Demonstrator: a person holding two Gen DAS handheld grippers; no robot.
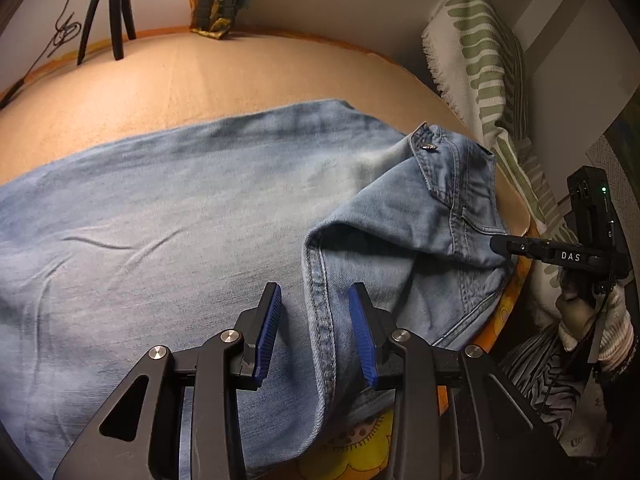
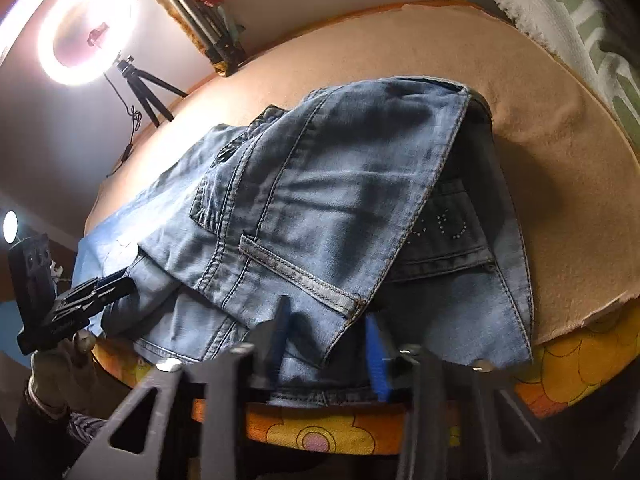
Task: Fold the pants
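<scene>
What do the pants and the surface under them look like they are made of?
Pants: faded light-blue denim, going by the diagonal weave, doubled topstitched seams and a metal rivet. Surface: a matte peach cloth, perhaps fleece or felt; its edge looks fuzzy in the right wrist view, so the exact fabric stays uncertain.

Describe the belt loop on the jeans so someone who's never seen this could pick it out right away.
On the tan cover lie blue jeans, their waist end folded over near the front edge. On that flap, just above the right claw, the belt loop runs slantwise. It is the only narrow, double-stitched strip on the flap, greyer than the pale denim around it.
</scene>
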